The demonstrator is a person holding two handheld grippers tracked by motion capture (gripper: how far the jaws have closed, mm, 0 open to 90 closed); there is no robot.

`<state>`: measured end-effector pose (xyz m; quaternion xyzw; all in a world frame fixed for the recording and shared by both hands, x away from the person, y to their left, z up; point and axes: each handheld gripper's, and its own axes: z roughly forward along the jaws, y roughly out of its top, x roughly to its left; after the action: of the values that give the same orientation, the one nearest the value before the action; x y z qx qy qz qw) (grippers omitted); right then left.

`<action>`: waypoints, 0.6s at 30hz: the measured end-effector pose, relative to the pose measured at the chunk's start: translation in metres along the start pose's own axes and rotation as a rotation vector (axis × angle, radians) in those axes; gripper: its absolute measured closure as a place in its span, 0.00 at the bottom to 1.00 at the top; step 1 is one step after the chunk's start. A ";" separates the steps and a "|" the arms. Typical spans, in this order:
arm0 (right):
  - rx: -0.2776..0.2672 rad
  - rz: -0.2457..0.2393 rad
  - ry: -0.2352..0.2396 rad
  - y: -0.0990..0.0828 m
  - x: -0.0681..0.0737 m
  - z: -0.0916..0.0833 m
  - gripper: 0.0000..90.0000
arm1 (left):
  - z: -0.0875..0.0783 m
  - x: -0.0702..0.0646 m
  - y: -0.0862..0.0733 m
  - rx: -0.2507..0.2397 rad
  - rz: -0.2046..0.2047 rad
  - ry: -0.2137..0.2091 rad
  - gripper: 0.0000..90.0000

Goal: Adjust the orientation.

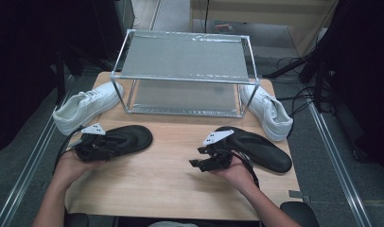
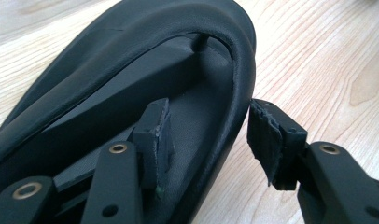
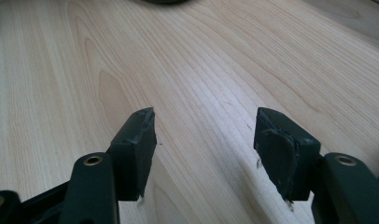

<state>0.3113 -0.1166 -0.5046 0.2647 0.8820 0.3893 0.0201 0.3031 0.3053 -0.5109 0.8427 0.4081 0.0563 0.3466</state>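
Your left hand-held gripper (image 2: 208,135) straddles the heel rim of the left black shoe (image 2: 131,70), one jaw inside, one outside, pads not yet pressing: likely set for a rim pinch. That shoe lies on the table (image 1: 171,189), in front of the rack (image 1: 185,71), left side. Your right hand-held gripper (image 3: 204,140) hangs wide, empty, over bare wood, probably waiting.

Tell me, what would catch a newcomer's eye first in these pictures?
Probably the metal-framed two-tier shelf at the back of the wooden table, with a white sneaker at its left and another white sneaker at its right. In front lie two black shoes: the left hand-held gripper has one jaw inside the left black shoe and one outside its rim, while the right hand-held gripper is open over bare wood beside the right black shoe.
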 end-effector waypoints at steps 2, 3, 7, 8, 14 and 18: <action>0.002 0.004 -0.005 -0.002 0.000 -0.001 0.45 | 0.003 -0.001 0.001 0.006 0.014 -0.006 0.59; 0.001 0.004 -0.006 -0.002 -0.001 -0.002 0.45 | 0.004 -0.001 0.002 0.012 0.023 -0.005 0.61; 0.003 0.011 -0.011 -0.004 -0.001 -0.004 0.45 | 0.006 -0.002 0.003 0.018 0.032 -0.015 0.67; 0.004 0.011 -0.014 -0.005 -0.001 -0.004 0.45 | 0.007 -0.001 0.004 0.021 0.035 -0.016 0.68; 0.016 0.020 0.009 -0.007 -0.002 -0.005 0.50 | 0.008 -0.003 0.005 0.021 0.057 -0.032 0.78; 0.017 0.023 0.015 -0.007 -0.002 -0.005 0.50 | 0.008 -0.004 0.009 0.041 0.029 -0.035 0.79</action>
<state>0.3091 -0.1249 -0.5067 0.2719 0.8824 0.3839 0.0066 0.3099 0.2942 -0.5105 0.8563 0.3907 0.0386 0.3356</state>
